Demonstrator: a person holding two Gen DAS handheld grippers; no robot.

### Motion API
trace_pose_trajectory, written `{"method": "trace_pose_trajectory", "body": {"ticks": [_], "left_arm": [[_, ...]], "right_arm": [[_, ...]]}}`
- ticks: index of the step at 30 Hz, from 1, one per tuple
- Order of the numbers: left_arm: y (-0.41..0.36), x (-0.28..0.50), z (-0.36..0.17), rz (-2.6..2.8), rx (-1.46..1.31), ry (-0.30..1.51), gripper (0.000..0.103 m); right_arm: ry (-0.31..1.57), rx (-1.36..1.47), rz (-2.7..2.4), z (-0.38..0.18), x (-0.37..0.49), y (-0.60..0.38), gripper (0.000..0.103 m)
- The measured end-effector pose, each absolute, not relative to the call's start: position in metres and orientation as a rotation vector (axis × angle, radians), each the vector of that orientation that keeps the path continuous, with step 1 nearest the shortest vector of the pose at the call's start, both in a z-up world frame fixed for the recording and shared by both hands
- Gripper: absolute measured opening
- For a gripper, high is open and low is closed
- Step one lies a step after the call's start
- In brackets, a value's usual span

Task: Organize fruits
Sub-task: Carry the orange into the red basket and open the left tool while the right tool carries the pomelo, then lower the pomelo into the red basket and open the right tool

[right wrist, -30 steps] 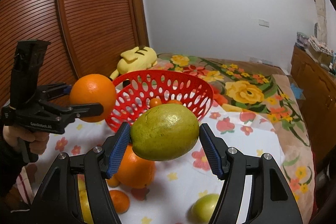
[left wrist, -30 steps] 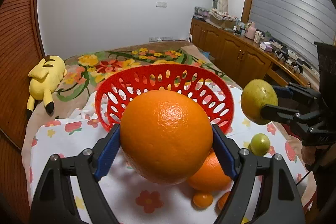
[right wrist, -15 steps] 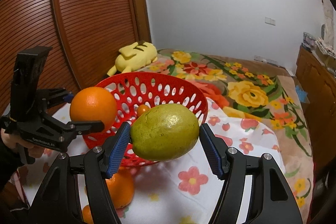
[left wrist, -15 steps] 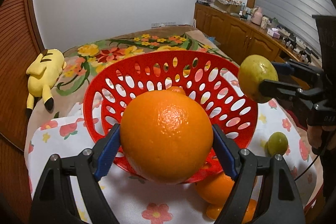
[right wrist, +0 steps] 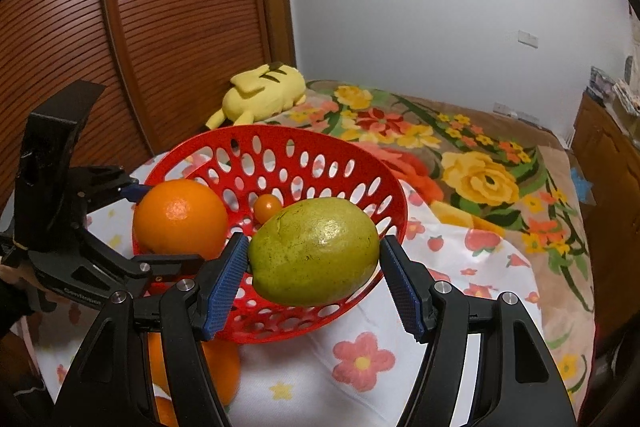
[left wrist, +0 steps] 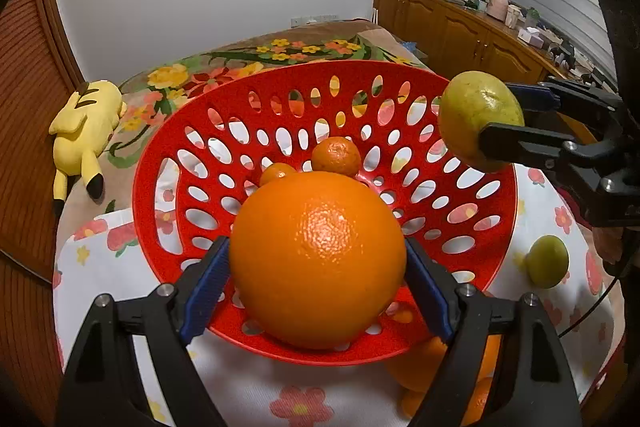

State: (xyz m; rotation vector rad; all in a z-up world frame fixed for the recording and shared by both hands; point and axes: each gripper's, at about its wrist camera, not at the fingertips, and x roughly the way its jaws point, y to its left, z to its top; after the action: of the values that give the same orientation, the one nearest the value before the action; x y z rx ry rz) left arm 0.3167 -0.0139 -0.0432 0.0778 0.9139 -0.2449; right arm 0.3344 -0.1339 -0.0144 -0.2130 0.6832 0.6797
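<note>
Fruit basket: red perforated basket (left wrist: 168, 163) on the flowered cloth (left wrist: 100, 267); inside lie two small oranges (left wrist: 336, 157).
Left gripper (left wrist: 318, 267): clamped on a big orange (left wrist: 318, 259), held over the basket's near rim.
Right gripper (right wrist: 314, 255): clamped on a green-yellow fruit (right wrist: 314, 251) at the basket's edge.
Outside the basket: small green fruit (left wrist: 547, 261) and more oranges (right wrist: 224, 371) on the cloth.
</note>
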Motion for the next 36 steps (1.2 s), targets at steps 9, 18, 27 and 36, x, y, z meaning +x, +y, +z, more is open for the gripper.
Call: {"method": "trace_pose_trajectory", "body": {"ticks": [9, 18, 27, 36], "left_arm": [[-0.016, 0.322, -0.040, -0.249, 0.082, 0.930, 0.084], [-0.001, 0.314, -0.009, -0.222, 0.058, 0.825, 0.084], [0.009, 0.305, -0.023, -0.227, 0.028, 0.826, 0.084], [0.019, 0.295, -0.020, -0.238, 0.006, 0.798, 0.084]], "right_arm": [[0.708, -0.226, 0.680, -0.023, 0.346, -0.128, 0.069], [0.726, -0.234, 0.707, -0.031, 0.351, -0.122, 0.069], [0.713, -0.250, 0.696, -0.031, 0.346, -0.119, 0.069], [0.726, -0.225, 0.638, -0.033, 0.357, -0.124, 0.070]]}}
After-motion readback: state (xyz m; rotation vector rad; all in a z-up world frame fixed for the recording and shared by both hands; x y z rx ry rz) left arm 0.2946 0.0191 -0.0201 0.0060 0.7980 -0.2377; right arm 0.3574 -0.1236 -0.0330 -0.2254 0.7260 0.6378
